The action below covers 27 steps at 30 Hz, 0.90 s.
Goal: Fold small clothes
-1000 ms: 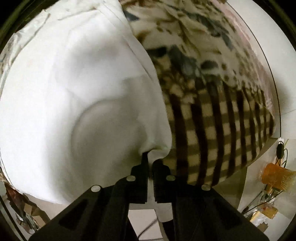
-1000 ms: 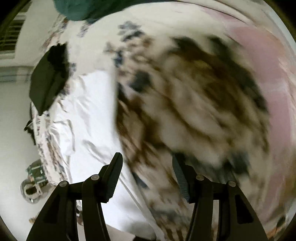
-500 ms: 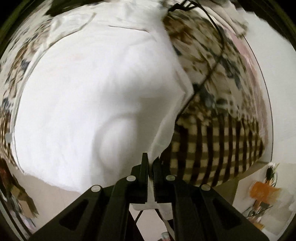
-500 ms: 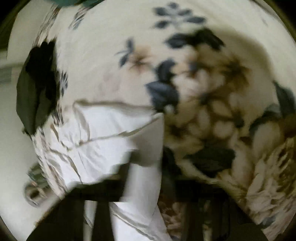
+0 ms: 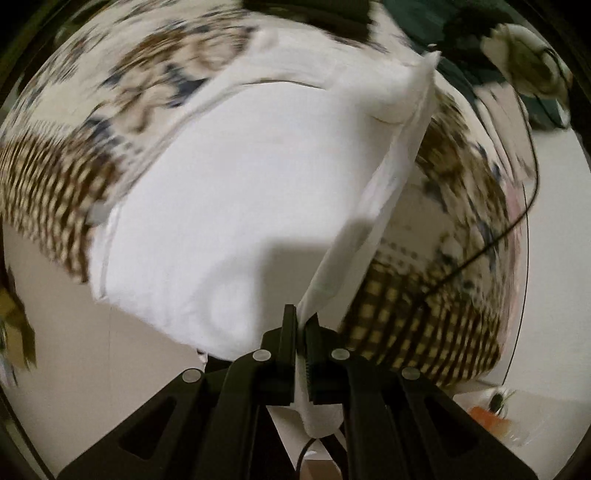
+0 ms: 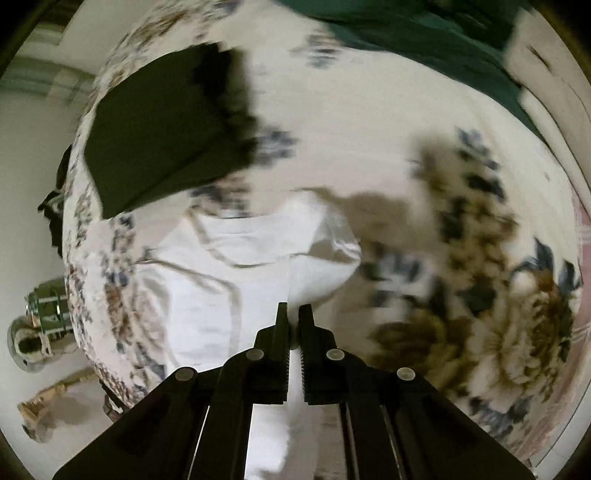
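Note:
A white garment (image 5: pixel 258 192) lies partly on a bed with a floral and checked cover (image 5: pixel 436 302). My left gripper (image 5: pixel 302 320) is shut on an edge of the white garment, which rises in a taut fold toward the upper right. In the right wrist view the same white garment (image 6: pixel 258 273) lies ahead on the floral cover (image 6: pixel 424 155). My right gripper (image 6: pixel 294 314) is shut on another edge of it, with white cloth showing between the fingers.
A folded dark garment (image 6: pixel 162 129) lies on the bed at the far left. A dark green cloth (image 6: pixel 406 26) lies at the far edge. A black cable (image 5: pixel 524 184) crosses the bed at the right. Objects stand on the floor at the left (image 6: pixel 40 321).
My right gripper has closed on the white garment; it was open a second ago. My left gripper has kept its hold and lifted the edge, pulling the cloth up and away.

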Tool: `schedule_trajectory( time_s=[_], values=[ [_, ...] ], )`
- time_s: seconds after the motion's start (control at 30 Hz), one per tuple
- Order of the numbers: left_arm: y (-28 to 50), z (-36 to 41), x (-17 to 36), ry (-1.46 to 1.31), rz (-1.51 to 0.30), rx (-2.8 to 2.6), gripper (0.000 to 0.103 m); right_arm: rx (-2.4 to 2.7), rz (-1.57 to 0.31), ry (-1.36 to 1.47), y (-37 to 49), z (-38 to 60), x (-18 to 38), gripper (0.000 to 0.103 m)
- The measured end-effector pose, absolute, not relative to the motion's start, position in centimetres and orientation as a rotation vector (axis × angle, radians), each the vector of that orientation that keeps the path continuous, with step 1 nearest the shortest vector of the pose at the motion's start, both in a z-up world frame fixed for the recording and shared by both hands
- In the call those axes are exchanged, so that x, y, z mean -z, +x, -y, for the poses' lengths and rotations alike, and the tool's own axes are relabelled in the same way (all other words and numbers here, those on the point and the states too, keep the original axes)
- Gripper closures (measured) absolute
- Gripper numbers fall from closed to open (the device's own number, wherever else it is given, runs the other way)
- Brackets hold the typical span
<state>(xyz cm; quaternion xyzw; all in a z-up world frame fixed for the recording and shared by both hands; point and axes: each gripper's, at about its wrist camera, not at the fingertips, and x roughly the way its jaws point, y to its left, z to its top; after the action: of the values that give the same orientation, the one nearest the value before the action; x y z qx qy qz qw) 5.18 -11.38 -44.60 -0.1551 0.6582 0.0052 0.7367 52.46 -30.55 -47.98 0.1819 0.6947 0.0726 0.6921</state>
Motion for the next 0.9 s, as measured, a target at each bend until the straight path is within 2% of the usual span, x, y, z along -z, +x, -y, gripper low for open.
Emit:
schedule_trajectory(
  time_s=[0.17,0.4,0.6,0.67,0.77,0.8,0.83,0.87,0.9],
  values=[
    [4.8,4.8,44.9,-0.436,-1.428,-0.129,0.101,-0.212,-1.558,0.318,54.7,18.9,47.0,0.098],
    [4.9,-2.3,47.7,-0.467,-1.414,-0.229,0.101,-0.195,-1.555,0.183,57.0,4.8,49.6,0.099],
    [4.8,-6.8,52.2,-0.51,-1.459,-0.257,0.1,-0.121,-1.58,0.11,57.4,0.4,53.7,0.099],
    [4.7,-8.2,53.2,-0.544,-1.486,-0.247,0.096,-0.12,-1.609,0.142,57.3,0.7,54.6,0.098],
    [4.2,-10.4,54.2,-0.639,-1.52,-0.246,0.096,-0.172,-1.685,0.242,56.8,1.3,55.2,0.093],
    [4.1,-11.1,54.5,-0.655,-1.541,-0.255,0.096,-0.218,-1.714,0.286,56.0,1.7,54.9,0.085],
    [4.0,-11.8,54.7,-0.666,-1.56,-0.255,0.096,-0.24,-1.728,0.298,55.4,1.8,54.7,0.064],
    [3.9,-12.5,55.0,-0.679,-1.576,-0.255,0.092,-0.26,-1.735,0.307,54.5,2.2,54.2,0.055],
    [3.8,-13.3,55.1,-0.686,-1.592,-0.264,0.084,-0.281,-1.73,0.321,53.4,2.9,53.3,0.046]
  ],
)
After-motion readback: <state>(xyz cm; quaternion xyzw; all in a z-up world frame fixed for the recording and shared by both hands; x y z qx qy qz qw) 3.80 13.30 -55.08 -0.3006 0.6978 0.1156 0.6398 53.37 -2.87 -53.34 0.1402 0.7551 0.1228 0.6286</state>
